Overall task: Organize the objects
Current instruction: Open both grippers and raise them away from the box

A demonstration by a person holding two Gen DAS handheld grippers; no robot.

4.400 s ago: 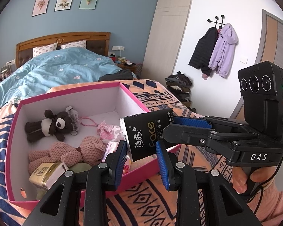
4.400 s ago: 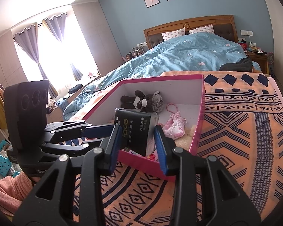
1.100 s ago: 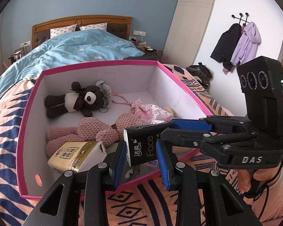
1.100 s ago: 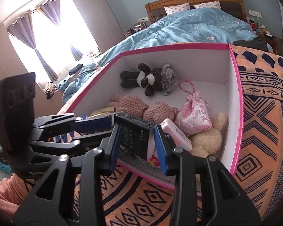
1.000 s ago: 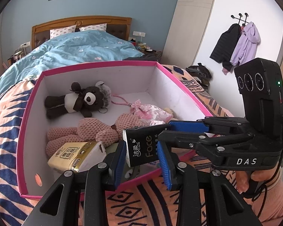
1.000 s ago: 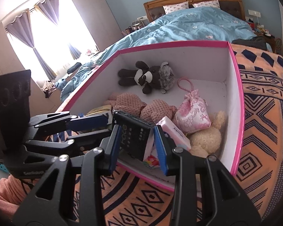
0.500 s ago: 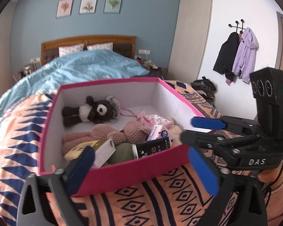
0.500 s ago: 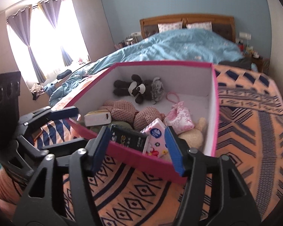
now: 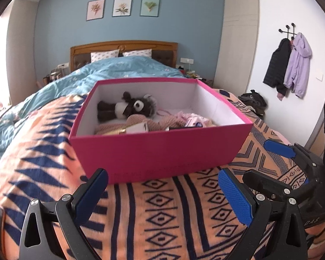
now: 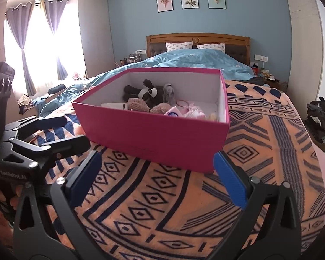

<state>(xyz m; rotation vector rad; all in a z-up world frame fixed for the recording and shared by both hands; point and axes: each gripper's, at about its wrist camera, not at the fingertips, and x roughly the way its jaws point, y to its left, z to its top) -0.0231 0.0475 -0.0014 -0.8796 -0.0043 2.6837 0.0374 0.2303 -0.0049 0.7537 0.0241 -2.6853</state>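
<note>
A pink box (image 9: 160, 151) (image 10: 153, 138) sits on the patterned orange blanket (image 9: 166, 214). Inside lie a dark plush bear (image 9: 127, 108) (image 10: 149, 93), pink knitted toys (image 9: 140, 121), a pink pouch (image 10: 190, 109) and tissue packs; the black pack is hidden behind the box's front wall. My left gripper (image 9: 164, 195) is open and empty, in front of the box. My right gripper (image 10: 156, 175) is open and empty, near the box's front right corner. Each gripper shows in the other's view, the right one (image 9: 292, 164) and the left one (image 10: 54, 130).
The blanket (image 10: 270, 151) covers the foot of a bed with a blue duvet (image 9: 110, 73) and wooden headboard (image 10: 197, 41). Coats (image 9: 288, 65) hang on the right wall, clothes (image 10: 318, 117) lie on the floor, and curtains (image 10: 36, 43) frame a bright window at left.
Both grippers let go of the black tissue pack inside the box, opened wide and drew back and down to in front of the box.
</note>
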